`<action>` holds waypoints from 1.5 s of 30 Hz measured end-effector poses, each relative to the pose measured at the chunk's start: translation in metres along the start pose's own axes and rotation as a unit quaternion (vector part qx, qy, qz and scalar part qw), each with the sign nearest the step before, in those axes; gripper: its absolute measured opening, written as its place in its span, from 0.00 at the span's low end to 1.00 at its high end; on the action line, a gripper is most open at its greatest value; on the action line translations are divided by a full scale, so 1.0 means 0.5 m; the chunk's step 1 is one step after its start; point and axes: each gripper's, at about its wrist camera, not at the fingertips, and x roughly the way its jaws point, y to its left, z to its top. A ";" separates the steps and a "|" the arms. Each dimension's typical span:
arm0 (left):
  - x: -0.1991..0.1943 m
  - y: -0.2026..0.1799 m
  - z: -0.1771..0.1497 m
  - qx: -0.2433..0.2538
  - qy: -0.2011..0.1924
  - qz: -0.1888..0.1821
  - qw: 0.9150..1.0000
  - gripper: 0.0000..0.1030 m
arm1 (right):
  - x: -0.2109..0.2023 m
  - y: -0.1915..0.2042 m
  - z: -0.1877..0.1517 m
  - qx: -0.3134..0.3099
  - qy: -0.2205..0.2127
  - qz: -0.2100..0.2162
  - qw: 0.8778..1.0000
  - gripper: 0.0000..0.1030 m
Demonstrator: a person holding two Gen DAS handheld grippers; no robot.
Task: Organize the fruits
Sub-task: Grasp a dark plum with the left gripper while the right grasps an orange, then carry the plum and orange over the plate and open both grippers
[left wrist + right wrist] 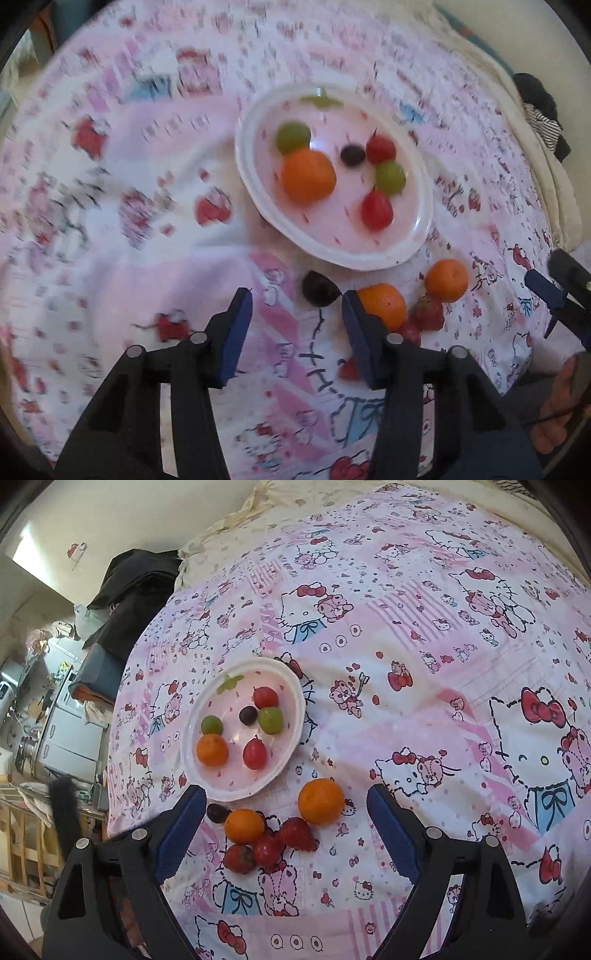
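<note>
A white plate (243, 166) (188, 753) lies on the patterned bedsheet and holds several fruits: an orange (308, 175), green grapes, red ones and a dark one. Nearer me on the sheet lie a dark grape (319, 293) (217, 812), two oranges (382, 304) (321, 801), strawberries (297, 834) and a red fruit (266, 849). My left gripper (297, 299) points down at the sheet, and the dark grape sits just beyond its tips, untouched. Its right finger is close beside one orange. My right gripper (288, 795) stands wide open above the loose fruit.
The pink cartoon-cat bedsheet (424, 701) covers a soft, uneven bed. Black clothes (136, 587) lie at the far left corner, and furniture stands past the bed's left edge. One blue finger (545, 290) of my right gripper and a person's hand (557, 406) show at the right of the left wrist view.
</note>
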 end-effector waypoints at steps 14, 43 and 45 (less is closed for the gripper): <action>0.069 -0.010 0.014 -0.021 0.033 -0.016 0.999 0.19 | 0.023 -0.002 0.003 0.015 0.020 0.021 0.999 0.88; -0.066 0.008 -0.003 0.005 -0.053 0.013 0.999 0.18 | 0.145 -0.028 -0.012 0.002 0.109 -0.068 0.992 0.42; -0.075 0.009 -0.004 0.008 -0.061 0.019 0.998 0.18 | 0.127 -0.032 -0.008 0.009 0.096 -0.061 0.993 0.42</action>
